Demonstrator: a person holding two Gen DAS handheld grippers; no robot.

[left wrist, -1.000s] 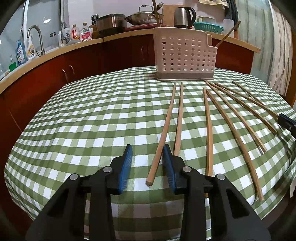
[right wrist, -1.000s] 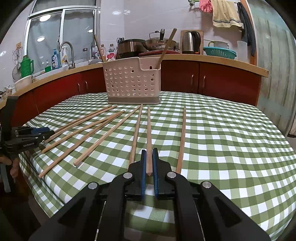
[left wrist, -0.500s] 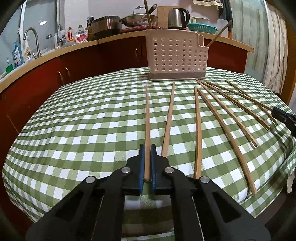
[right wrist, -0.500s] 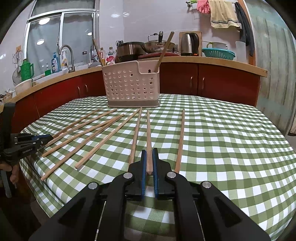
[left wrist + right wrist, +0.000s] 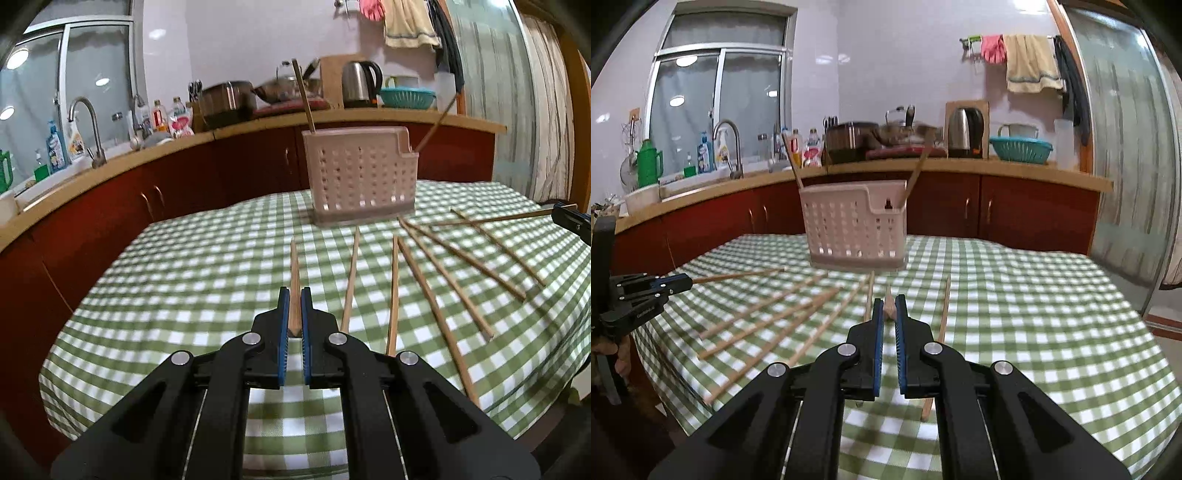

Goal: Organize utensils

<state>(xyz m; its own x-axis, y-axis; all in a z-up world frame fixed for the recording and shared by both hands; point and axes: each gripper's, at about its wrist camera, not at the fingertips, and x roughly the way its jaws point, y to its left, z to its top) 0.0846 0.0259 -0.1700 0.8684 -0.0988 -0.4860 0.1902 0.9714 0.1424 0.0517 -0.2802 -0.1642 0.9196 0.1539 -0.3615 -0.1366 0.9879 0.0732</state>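
- Both pairs of jaws are clamped, each on one chopstick: our left gripper (image 5: 294,306) pinches the butt end of a chopstick (image 5: 294,266) that points ahead toward the caddy (image 5: 360,177), and our right gripper (image 5: 888,317) nips a second chopstick (image 5: 888,302), seen almost end-on and blurred.
- Each grip sits at the very end of a long thin stick, so we judge that the stick could pivot or droop between the blue pads if we swing fast, and its far tip would then miss the caddy's opening.
- The right gripper's view is smeared with motion, so we cannot tell how deep its stick sits in the jaws; a shallow bite could let it drop onto the checked cloth (image 5: 1015,295).
- Between the grippers and the caddy, the loose chopsticks (image 5: 436,306) lie fanned on the table, some crossing near the caddy's right side. A low pass could snag them and knock one off the table edge.
- At the caddy itself, two chopsticks already lean out of it, one from each end compartment (image 5: 916,173). Pushing ours in at an angle could jam against them or lever one out.
- The caddy looks light and stands free on the cloth, so a stick striking its perforated wall or rim might shove or tip it.
- Both grippers head for the same caddy; arriving together, we risk them colliding above it.
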